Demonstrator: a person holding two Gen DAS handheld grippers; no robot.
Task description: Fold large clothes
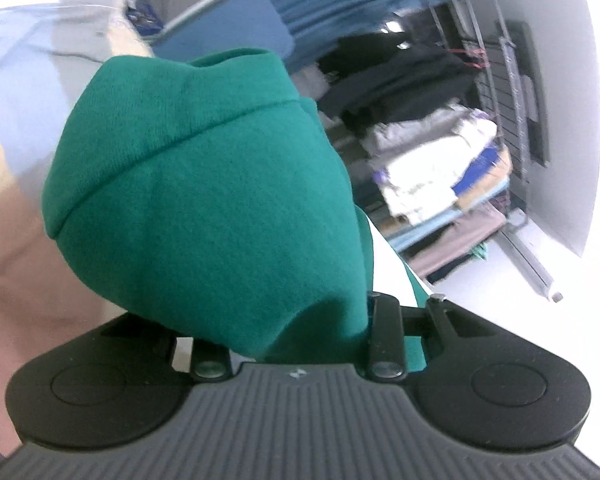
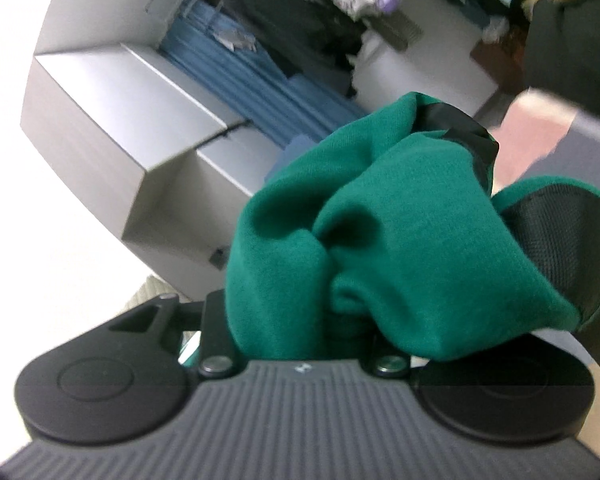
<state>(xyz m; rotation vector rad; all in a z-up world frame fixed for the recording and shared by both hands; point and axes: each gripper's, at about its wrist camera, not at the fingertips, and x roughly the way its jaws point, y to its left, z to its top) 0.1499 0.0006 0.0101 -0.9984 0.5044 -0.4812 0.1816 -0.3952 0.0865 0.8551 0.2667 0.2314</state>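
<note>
- Nearest the lens in both views: the grey ribbed housing with black round hubs, and straight over it a green knit garment with a stitched hem band (image 1: 204, 184), bunched and draped so that it hides most of the fingers.
- Left gripper (image 1: 300, 332): fingers partly closed, pinching a thick fold of the green garment; only 1 black finger (image 1: 386, 332) shows clear of the cloth on the right, the other buried under it.
- Right gripper (image 2: 300, 332): fingers likewise partly closed on a crumpled wad of the same garment (image 2: 380, 232), where a black mesh lining patch (image 2: 564, 252) and a black trim edge show.
- Garment's place: up in the air, held at 2 points, 1 per gripper, with no part visibly resting on a surface in either view.
- Done so far, judging by this: picked up and gripped on both sides, nothing more; no flat fold, no squared edge visible.
- Left to do, by the look of it: spreading flat, then all the folding, then setting down.
- Progress: early, roughly the pick-up stage.
- Background, blurred: stacked folded clothes on a rack (image 1: 440, 168), blue pleated fabric (image 2: 236, 72), a grey box-like cabinet (image 2: 132, 128); whether those stacks belong to this task, impossible to say.
</note>
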